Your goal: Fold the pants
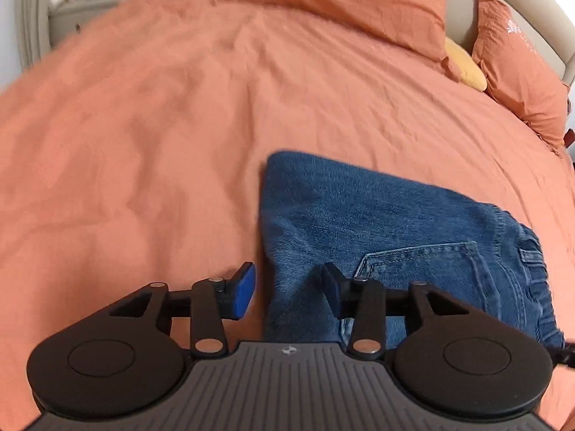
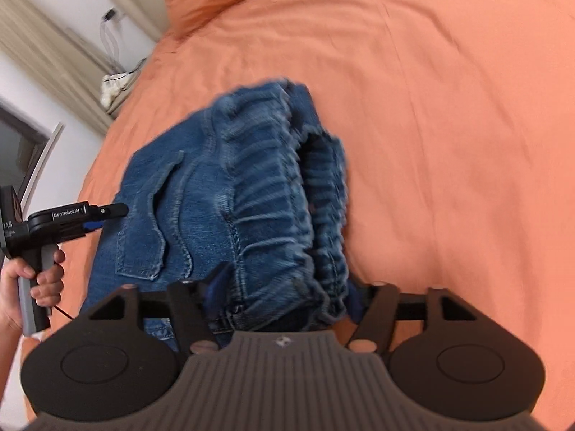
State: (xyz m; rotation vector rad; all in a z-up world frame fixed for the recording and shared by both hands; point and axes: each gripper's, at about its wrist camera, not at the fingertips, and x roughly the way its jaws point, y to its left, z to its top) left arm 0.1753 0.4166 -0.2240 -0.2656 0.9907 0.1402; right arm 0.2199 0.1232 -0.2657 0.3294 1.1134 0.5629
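Jeans (image 2: 230,194) lie folded on the duvet (image 1: 143,125)—we keep the left gripper (image 1: 287,292) wide, empty; right gripper (image 2: 284,298) straddles the waistband (image 2: 287,197), grip unclear—square edges.

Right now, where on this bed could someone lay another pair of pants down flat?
The widest free stretch of orange duvet lies left of the folded jeans, running up to the pillows. A narrower strip lies between jeans and the right pillow. It is crowded around the jeans, where both hand-held grippers work.
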